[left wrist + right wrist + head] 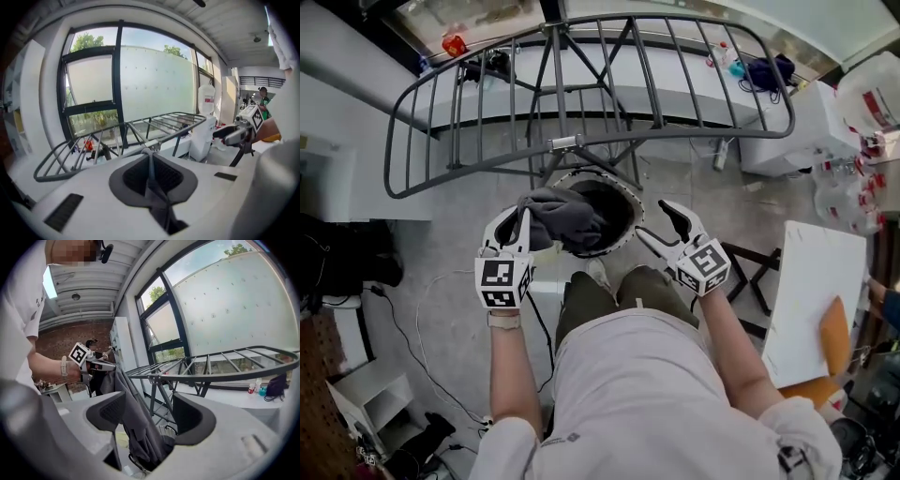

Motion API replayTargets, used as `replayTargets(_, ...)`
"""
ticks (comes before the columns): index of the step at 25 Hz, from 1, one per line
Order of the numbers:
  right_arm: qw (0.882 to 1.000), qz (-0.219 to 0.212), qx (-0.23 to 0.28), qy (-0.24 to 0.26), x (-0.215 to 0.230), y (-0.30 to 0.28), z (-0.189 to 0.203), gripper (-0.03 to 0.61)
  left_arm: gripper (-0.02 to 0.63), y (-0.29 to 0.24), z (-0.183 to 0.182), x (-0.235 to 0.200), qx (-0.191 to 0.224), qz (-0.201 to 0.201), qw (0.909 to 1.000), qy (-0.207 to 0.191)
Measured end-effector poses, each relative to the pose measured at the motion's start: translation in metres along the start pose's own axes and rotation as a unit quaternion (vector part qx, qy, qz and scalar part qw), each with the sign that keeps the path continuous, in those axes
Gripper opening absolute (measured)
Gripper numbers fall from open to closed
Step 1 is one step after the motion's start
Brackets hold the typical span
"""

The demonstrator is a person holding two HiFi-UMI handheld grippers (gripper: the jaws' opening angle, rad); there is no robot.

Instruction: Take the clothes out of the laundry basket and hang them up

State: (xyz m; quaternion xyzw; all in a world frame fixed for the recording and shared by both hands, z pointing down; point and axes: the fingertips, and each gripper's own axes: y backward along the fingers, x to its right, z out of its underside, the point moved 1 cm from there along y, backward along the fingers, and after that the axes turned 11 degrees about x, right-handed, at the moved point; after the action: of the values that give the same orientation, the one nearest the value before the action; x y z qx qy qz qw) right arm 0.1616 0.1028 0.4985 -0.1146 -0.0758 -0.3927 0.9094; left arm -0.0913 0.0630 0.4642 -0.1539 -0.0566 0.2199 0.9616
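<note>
A dark grey garment (572, 220) hangs over the round laundry basket (623, 200), which stands on the floor under the grey drying rack (581, 141). My left gripper (517, 216) is shut on the garment's upper edge; in the left gripper view a strip of the cloth (157, 197) is pinched between its shut jaws. My right gripper (656, 223) is just right of the basket, open, with nothing pressed between its pads. In the right gripper view the garment (136, 423) hangs down from the left gripper (101, 364), beyond the wide jaws. The rack (211, 369) stretches ahead at jaw height.
A white cabinet (787, 131) stands at the right past the rack. A white board (816, 291) and a dark folding stool (757, 272) are near my right arm. Cables (422, 328) trail over the floor at the left. Small bottles sit on the window ledge (727, 56).
</note>
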Motion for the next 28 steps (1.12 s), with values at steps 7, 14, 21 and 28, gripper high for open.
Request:
replayTargets(7,0.999,-0.045,0.016,0.007,-0.024,-0.041,-0.015,0.299,0.017,0.02,-0.122,-0.012,0.129,-0.026,0.9911,-0.022)
replayTargets(14,0.997,-0.078,0.016,0.01,-0.052,-0.096,-0.019,0.299,0.017,0.048,-0.223,-0.025,0.223,-0.024,0.9741,-0.033)
replayTargets(21,0.995,-0.1,-0.017,0.02,-0.079,-0.163,0.004,0.298,0.017,0.074,-0.277,-0.028,0.269,-0.017,0.9618,-0.049)
replayTargets(28,1.0,-0.012,0.006,-0.006,-0.051,-0.152,-0.017,0.015,0.017,0.085,-0.281,-0.064,0.28,-0.04,0.9584,-0.041)
